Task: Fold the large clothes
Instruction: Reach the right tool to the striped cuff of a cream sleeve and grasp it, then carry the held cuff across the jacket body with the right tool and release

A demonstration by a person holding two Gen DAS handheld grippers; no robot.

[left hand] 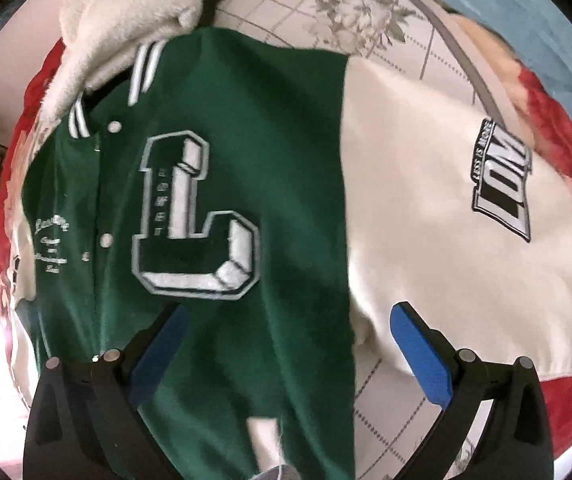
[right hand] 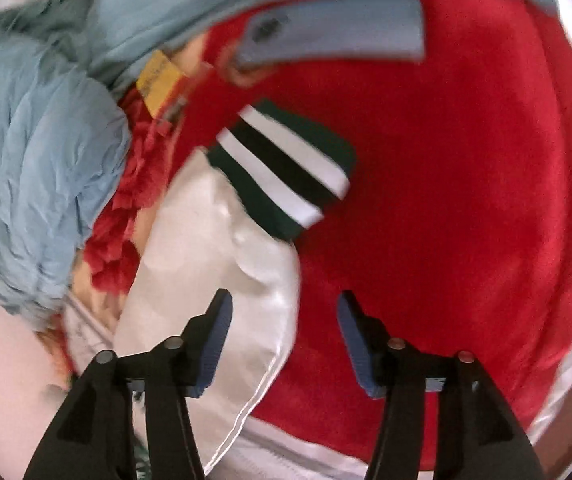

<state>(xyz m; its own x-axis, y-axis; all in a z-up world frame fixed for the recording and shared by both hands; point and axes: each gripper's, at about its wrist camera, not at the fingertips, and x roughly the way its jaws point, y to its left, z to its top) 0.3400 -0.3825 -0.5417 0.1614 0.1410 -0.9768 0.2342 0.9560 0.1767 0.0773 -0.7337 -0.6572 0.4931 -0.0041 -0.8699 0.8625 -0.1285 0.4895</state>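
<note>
Lying flat, felted green jacket (left hand: 222,340) under both gaping tools (left hand: 286,344) (right hand: 284,320), nothing gripped

A bedroom in a home, to judge by the bedding: a bed spread with a quilted sheet (left hand: 370,24) printed with flowers and a grid of lines, over it a fluffy red blanket (right hand: 446,168). Crumpled pale blue cloth (right hand: 38,152) heaped along the edge, and a green and cream varsity jacket (left hand: 246,208) laid flat across the covers.
</note>
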